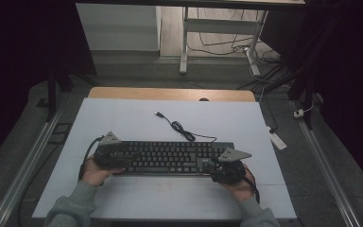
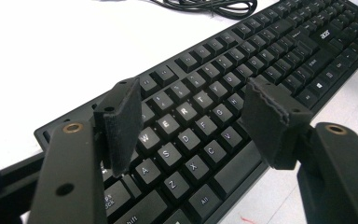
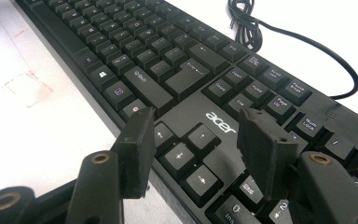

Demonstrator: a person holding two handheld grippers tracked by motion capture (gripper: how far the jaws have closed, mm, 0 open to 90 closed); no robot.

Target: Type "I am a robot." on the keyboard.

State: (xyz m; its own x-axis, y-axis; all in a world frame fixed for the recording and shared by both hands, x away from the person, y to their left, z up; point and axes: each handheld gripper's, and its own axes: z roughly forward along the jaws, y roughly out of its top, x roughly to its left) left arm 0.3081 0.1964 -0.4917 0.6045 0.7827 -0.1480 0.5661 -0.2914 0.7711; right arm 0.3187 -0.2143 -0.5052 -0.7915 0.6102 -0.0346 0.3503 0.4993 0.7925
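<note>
A white table [image 1: 123, 123] stands in a dark room, with a grey floor and some wires behind it. A black keyboard [image 1: 170, 157] lies flat across the near part of the table. Its black cable [image 1: 182, 129] curls away on the white top, toward the far edge. The left gripper [image 1: 108, 153] is at the left end of the keyboard, held in the person's left hand [image 1: 94, 174]. In the left gripper view, its jaws are spread wide apart over the letter keys [image 2: 186, 126], and nothing is pinched between them. The right gripper [image 1: 227, 169] is at the right end of the keyboard. In the right gripper view, its jaws are spread wide too, over the arrow keys [image 3: 184, 154], and they pinch nothing.
</note>
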